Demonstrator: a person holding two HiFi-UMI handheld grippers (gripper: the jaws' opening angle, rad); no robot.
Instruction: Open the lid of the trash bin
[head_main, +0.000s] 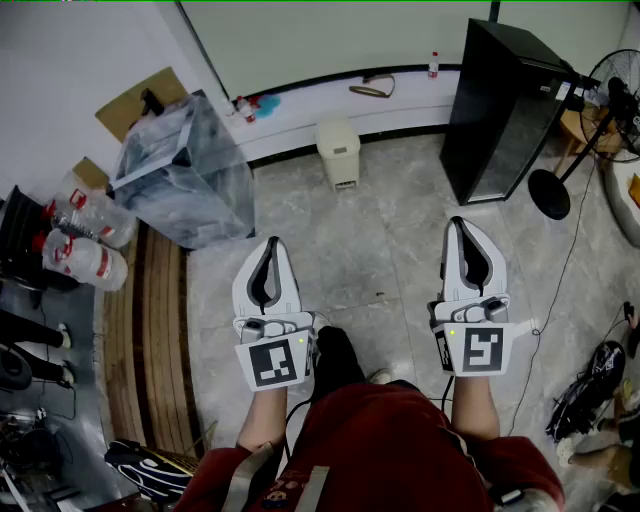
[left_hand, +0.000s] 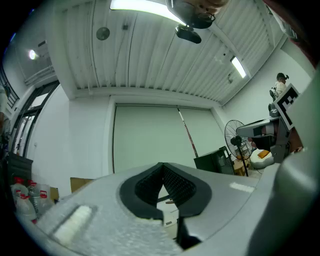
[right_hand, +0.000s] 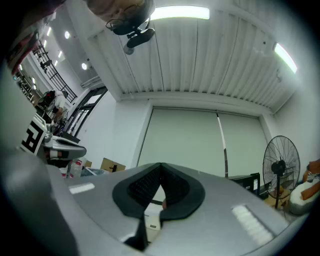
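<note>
I hold my left claw (head_main: 273, 242) clenched and empty, lower centre, right claw (head_main: 459, 222) clenched and empty beside it, cream trash bin (head_main: 338, 152) upper centre, lid (head_main: 337, 127) down, well apart

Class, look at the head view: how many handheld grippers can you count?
2. The left gripper is low and left of centre, and the right gripper is low and right of centre. Both have their jaws shut on nothing. None appears hidden.

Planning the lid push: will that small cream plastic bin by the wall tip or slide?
Small cream plastic bin looks light, taller than wide: probably tips or skids on the smooth grey floor. The wall behind may brace it.
</note>
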